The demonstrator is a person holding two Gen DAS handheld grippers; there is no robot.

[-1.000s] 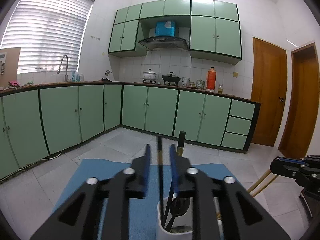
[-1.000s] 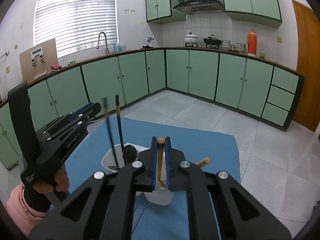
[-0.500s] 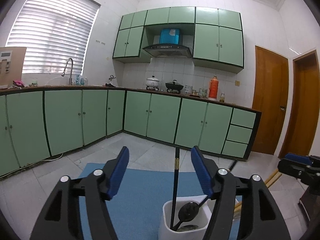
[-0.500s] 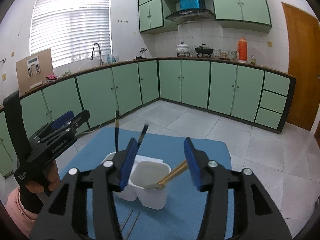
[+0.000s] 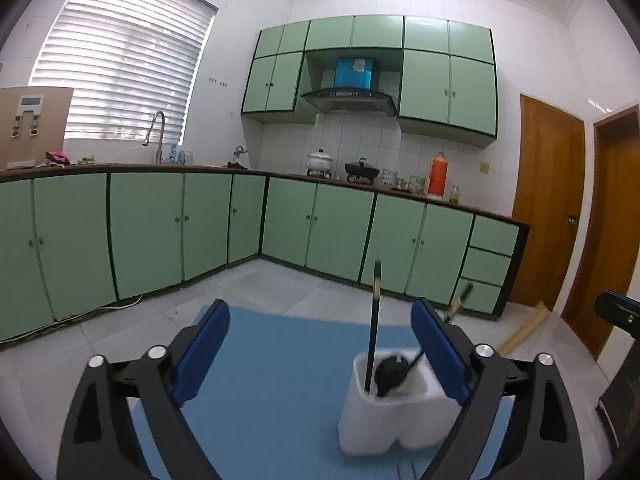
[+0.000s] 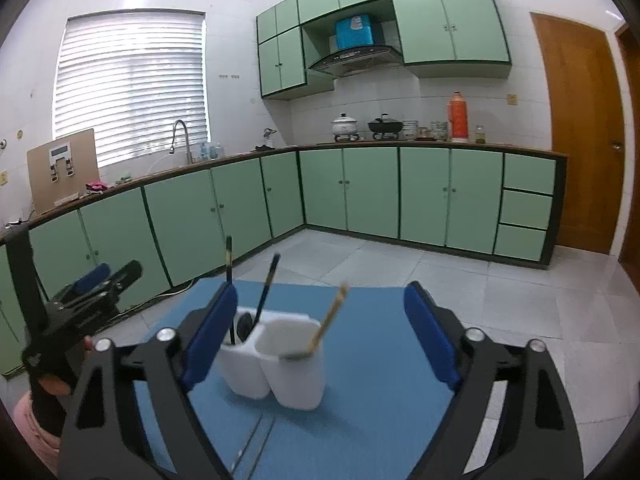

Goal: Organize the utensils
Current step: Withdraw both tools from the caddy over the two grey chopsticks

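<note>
A white two-compartment utensil holder (image 6: 276, 360) stands on a blue mat (image 6: 380, 380); it also shows in the left wrist view (image 5: 392, 408). Its left compartment holds black chopsticks (image 6: 229, 280) and a dark spoon (image 6: 244, 326). Its right compartment holds a wooden-handled utensil (image 6: 328, 318). In the left wrist view a black chopstick (image 5: 375, 320) and the spoon (image 5: 390, 372) stand in the holder. My right gripper (image 6: 316, 344) is open and empty, just in front of the holder. My left gripper (image 5: 320, 360) is open and empty, to the holder's left.
Thin metal utensils (image 6: 256, 440) lie on the mat in front of the holder. Green kitchen cabinets (image 6: 400, 196) line the far walls beyond a grey tiled floor (image 6: 520, 312). The left gripper (image 6: 80, 304) in a hand shows at the right wrist view's left edge.
Both grippers have opened and let go of their utensils, which now stand in the holder. Both have drawn back and up from the holder.
</note>
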